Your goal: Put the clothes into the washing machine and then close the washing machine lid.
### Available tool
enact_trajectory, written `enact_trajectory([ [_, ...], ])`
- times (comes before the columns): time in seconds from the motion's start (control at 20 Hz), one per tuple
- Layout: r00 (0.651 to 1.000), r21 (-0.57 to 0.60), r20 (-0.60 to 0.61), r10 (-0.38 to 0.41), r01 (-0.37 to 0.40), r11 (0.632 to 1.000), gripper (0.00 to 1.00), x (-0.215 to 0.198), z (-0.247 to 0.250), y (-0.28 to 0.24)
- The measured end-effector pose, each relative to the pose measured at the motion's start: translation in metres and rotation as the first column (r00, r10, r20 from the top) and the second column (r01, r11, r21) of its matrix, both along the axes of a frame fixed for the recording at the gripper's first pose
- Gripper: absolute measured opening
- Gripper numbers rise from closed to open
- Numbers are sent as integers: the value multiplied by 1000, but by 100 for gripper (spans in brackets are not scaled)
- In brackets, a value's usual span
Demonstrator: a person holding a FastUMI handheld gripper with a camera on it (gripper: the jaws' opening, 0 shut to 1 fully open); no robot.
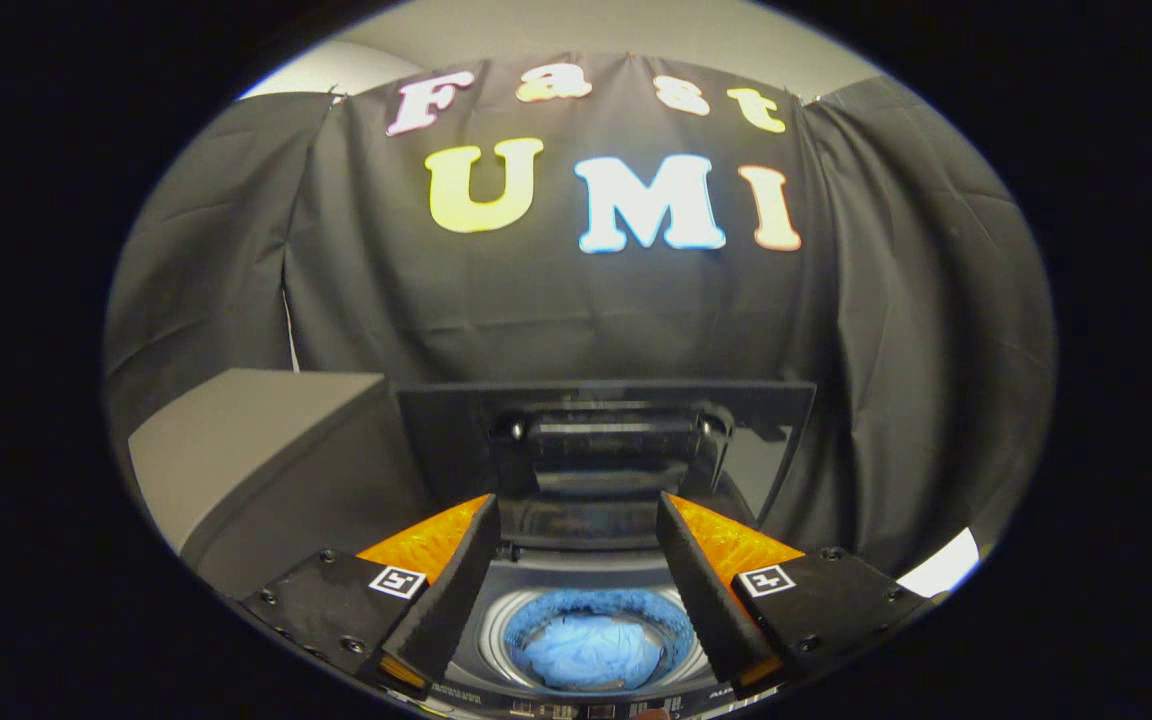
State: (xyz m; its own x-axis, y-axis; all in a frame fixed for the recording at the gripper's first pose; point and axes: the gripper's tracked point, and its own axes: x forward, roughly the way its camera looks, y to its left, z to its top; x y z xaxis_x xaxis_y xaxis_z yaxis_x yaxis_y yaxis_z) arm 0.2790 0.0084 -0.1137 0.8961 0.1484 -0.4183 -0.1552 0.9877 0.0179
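A small top-loading washing machine stands below and ahead of my fingers. Its dark lid is raised upright at the back, just beyond the fingertips. Inside the round drum lies a bundle of blue clothes, seen in the gap between the fingers. My gripper hangs above the drum opening, open, with nothing between its fingers. The fingers stand well apart on either side of the drum.
A grey box-like block stands to the left of the washing machine, close beside the raised lid. The black cloth wall hangs right behind the machine. A strip of the machine's control panel runs along its near edge.
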Motion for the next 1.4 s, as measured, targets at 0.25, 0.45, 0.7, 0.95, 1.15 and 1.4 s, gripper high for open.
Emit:
enact_trajectory([
  [0.25,994,-1,105,-2,2,1000,97,33,30,8],
  [0.45,991,20,132,-22,19,1000,97,68,39,11],
  [0.7,994,19,99,-34,33,999,98,110,20,11],
  [0.95,995,37,69,-72,69,997,97,137,1,7],
  [1.15,996,-8,64,-68,69,998,97,139,-10,5],
  [1.4,994,3,88,-71,71,997,98,126,-7,5],
])
